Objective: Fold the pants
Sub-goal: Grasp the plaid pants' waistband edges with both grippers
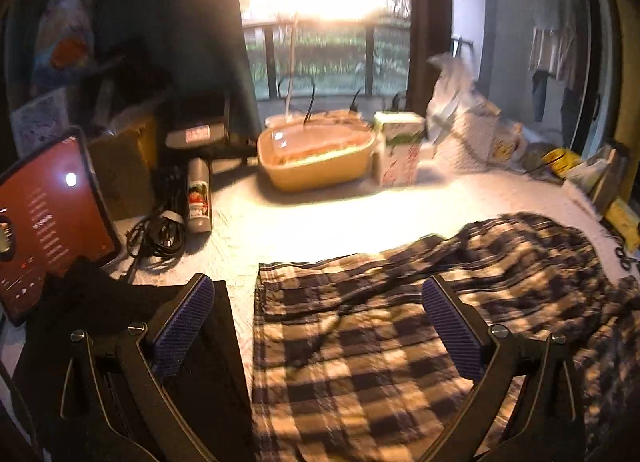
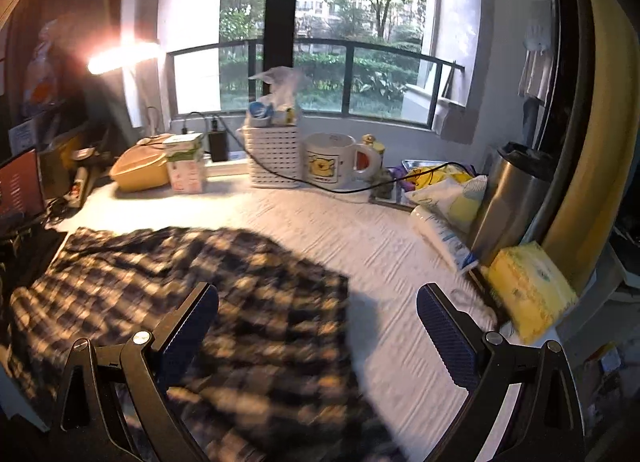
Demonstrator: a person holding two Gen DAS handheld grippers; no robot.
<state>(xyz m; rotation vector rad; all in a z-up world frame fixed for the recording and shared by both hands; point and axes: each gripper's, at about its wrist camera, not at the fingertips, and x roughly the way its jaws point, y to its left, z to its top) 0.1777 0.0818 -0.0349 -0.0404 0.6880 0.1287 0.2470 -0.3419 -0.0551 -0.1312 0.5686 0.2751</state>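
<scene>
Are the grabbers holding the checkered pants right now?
No. Both the left gripper and right gripper are open above the black-and-cream checkered pants, holding nothing.

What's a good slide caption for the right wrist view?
Open right gripper above the plaid pants on a cluttered white desk.

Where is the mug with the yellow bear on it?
In the right wrist view, the bear mug stands at the back of the table by the window, just right of the white slotted basket.

Rumpled plaid pants (image 1: 400,342), flat on table
</scene>
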